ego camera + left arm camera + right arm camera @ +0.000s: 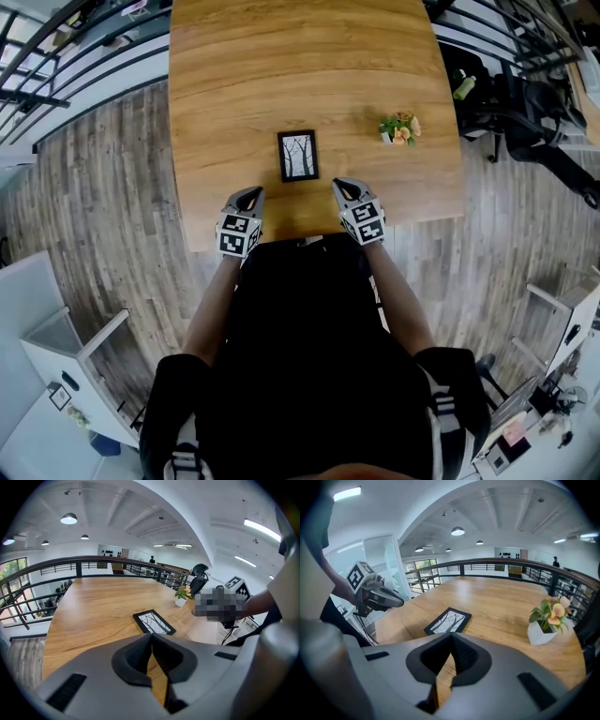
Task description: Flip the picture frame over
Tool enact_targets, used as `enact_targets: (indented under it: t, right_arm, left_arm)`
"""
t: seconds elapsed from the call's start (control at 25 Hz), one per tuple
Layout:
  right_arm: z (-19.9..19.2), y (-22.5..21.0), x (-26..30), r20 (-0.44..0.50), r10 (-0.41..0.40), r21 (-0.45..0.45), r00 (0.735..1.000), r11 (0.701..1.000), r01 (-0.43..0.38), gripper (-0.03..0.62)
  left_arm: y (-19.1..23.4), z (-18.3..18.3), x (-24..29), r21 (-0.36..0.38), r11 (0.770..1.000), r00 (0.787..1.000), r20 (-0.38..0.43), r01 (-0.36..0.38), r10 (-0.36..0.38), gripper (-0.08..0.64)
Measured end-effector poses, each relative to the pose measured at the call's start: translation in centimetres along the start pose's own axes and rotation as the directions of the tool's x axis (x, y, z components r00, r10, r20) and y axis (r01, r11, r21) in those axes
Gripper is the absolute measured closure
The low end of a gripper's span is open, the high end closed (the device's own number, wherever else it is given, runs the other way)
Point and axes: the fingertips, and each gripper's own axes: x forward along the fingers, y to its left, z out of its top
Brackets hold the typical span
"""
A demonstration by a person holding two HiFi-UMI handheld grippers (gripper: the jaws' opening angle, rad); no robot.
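A black picture frame (298, 155) lies flat and picture side up on the wooden table (281, 66), showing bare trees on white. It also appears in the left gripper view as the frame (153, 622) and in the right gripper view as the frame (448, 620). My left gripper (253, 192) hovers near the table's front edge, left of and nearer than the frame, shut and empty. Mirroring it on the right, my right gripper (340, 184) is also shut with nothing in it. Neither touches the frame.
A small white pot of flowers (399, 128) stands on the table to the right of the frame. A dark office chair (511, 98) sits off the table's right side, and railings (56, 56) run along the far left. White cabinets (66, 361) stand behind me.
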Motion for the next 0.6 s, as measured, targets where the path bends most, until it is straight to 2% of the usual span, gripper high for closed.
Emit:
enact_targets:
  t: [0.6]
  right_arm:
    - [-0.11, -0.01, -0.11, 0.007, -0.014, 0.041, 1.000, 0.999, 0.013, 0.586]
  left_arm:
    - [-0.01, -0.07, 0.08, 0.012, 1.000, 1.000, -0.001, 0.007, -0.007, 0.537]
